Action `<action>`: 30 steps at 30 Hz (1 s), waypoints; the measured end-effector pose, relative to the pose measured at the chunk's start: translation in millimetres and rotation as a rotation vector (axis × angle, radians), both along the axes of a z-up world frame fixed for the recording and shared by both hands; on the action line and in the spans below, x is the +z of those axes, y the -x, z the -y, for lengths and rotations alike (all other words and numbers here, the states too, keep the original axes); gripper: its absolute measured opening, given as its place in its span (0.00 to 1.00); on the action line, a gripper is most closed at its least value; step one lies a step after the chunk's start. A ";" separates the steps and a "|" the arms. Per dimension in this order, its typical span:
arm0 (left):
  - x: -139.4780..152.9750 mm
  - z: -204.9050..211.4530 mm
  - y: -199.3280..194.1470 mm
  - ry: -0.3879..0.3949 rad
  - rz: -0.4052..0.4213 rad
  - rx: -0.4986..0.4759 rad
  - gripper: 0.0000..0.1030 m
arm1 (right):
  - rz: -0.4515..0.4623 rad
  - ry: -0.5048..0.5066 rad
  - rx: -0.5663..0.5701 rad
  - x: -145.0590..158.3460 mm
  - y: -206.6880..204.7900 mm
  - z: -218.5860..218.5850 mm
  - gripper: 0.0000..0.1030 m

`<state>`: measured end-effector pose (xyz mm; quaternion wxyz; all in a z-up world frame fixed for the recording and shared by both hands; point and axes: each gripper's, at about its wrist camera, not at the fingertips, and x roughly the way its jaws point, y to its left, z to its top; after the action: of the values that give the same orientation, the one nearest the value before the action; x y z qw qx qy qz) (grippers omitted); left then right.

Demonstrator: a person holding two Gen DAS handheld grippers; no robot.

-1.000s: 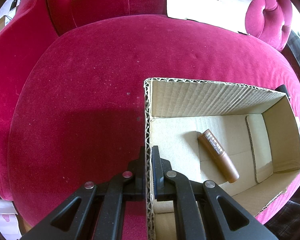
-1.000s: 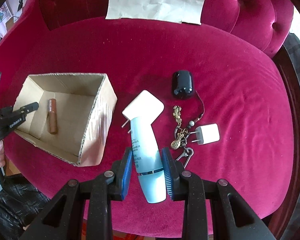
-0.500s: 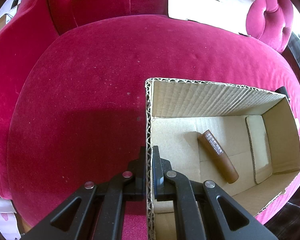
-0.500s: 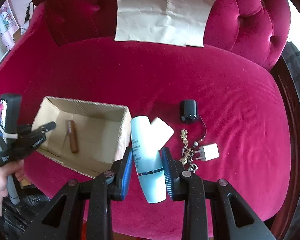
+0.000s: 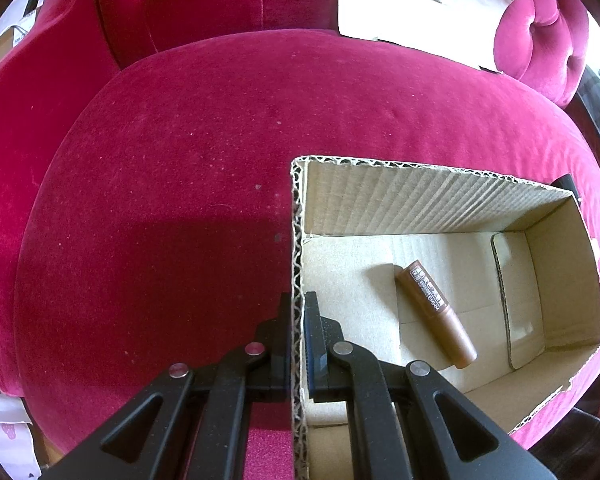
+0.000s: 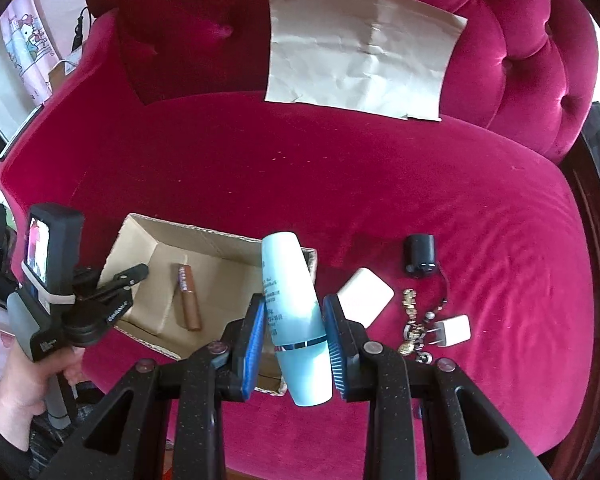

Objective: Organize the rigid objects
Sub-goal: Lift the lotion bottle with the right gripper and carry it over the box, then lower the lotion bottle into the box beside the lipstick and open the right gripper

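An open cardboard box (image 5: 428, 204) (image 6: 148, 240) sits on the red velvet sofa seat. A brown tube (image 5: 436, 314) (image 6: 188, 296) lies on its floor. My left gripper (image 5: 298, 340) (image 6: 138, 274) is shut on the box's left wall, one finger inside and one outside. In the right wrist view a light blue bottle (image 6: 296, 316) is clamped between the blue pads of my right gripper (image 6: 294, 340). The bottle hangs above the box's right wall, its far end over the box's right part.
On the seat to the right of the box lie a white adapter (image 6: 365, 296), a small black case (image 6: 420, 254), a key bunch with charms (image 6: 414, 326) and a white plug (image 6: 452, 330). A sheet of brown paper (image 6: 360, 52) leans on the backrest. A hand (image 6: 24, 384) holds the left tool.
My right gripper has risen and carried the blue bottle leftward, from over the white adapter to over the box's right wall. The left gripper and the box have not moved.
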<state>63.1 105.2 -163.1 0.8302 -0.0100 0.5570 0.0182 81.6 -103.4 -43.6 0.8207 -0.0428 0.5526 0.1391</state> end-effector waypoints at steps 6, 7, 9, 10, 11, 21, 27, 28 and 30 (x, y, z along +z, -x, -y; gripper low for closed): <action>1.5 2.5 -0.3 -0.005 0.001 -0.002 0.05 | -0.003 -0.012 0.026 -9.2 1.8 -15.4 0.30; 1.7 2.4 -0.3 -0.004 0.001 -0.001 0.05 | -0.005 -0.016 0.029 -10.7 2.0 -18.1 0.30; 2.0 1.8 -0.2 -0.002 0.001 -0.001 0.05 | -0.008 -0.022 0.036 -13.4 1.5 -23.5 0.30; 2.0 1.2 -0.3 -0.001 0.002 -0.001 0.05 | -0.009 -0.025 0.038 -14.8 1.1 -26.6 0.30; 1.8 1.1 -0.2 -0.002 0.002 -0.001 0.05 | -0.009 -0.027 0.039 -15.5 0.4 -28.0 0.30; 0.8 -1.7 0.8 0.004 0.003 -0.001 0.05 | -0.029 -0.056 0.062 -33.4 -5.4 -52.9 0.30; 0.7 -3.9 0.8 0.007 0.003 -0.001 0.05 | -0.050 -0.068 0.076 -47.1 -7.6 -67.0 0.30; 0.7 -4.4 0.9 0.008 0.004 -0.003 0.05 | -0.053 -0.071 0.077 -49.0 -8.4 -69.0 0.30; 0.6 -5.6 0.8 0.011 0.004 -0.003 0.05 | -0.057 -0.075 0.079 -52.9 -9.8 -73.4 0.30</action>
<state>62.2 110.8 -162.5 0.8312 -0.0137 0.5556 0.0142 91.4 -30.0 -96.5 0.7994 -0.0299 0.5681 0.1933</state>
